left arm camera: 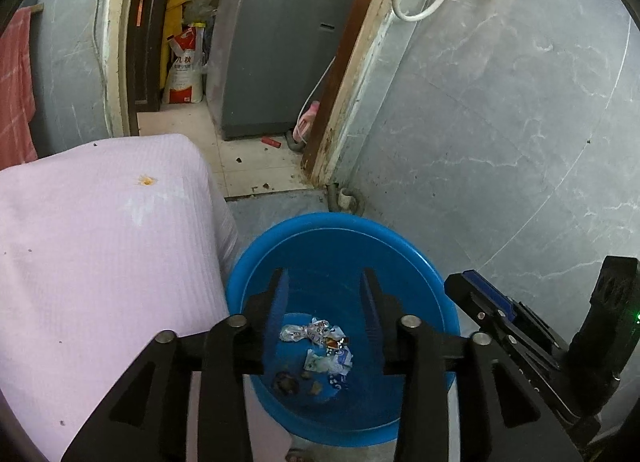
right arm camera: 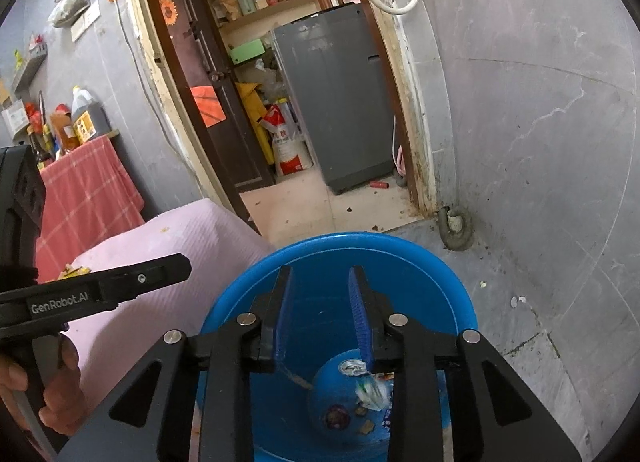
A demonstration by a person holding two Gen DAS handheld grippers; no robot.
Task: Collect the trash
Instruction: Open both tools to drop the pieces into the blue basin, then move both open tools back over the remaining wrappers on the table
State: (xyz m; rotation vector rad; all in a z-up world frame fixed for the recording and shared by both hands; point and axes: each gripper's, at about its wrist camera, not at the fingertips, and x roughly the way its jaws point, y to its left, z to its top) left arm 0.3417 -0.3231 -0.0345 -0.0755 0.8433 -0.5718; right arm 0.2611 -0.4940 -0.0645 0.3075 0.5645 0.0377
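A blue plastic basin (left arm camera: 280, 246) stands on the floor beside a table under a pink cloth (left arm camera: 100, 242). Several crumpled wrappers (left arm camera: 320, 346) and dark scraps lie on its bottom. My left gripper (left arm camera: 324, 294) hangs over the basin, open and empty. My right gripper (right arm camera: 322, 302) is also over the basin (right arm camera: 440, 282), open and empty, with the wrappers (right arm camera: 368, 386) below its fingers. Small yellowish trash bits (right arm camera: 74, 272) lie on the pink cloth (right arm camera: 180, 238) behind the left gripper's body. An orange stain (left arm camera: 146, 180) marks the cloth.
A grey tiled wall (left arm camera: 500, 122) rises right of the basin, with a drain pipe (right arm camera: 454, 228) at its foot. A doorway leads to a grey washing machine (left arm camera: 276, 46) and a sack (left arm camera: 186, 70). A red checked cloth (right arm camera: 88, 186) covers a counter at left.
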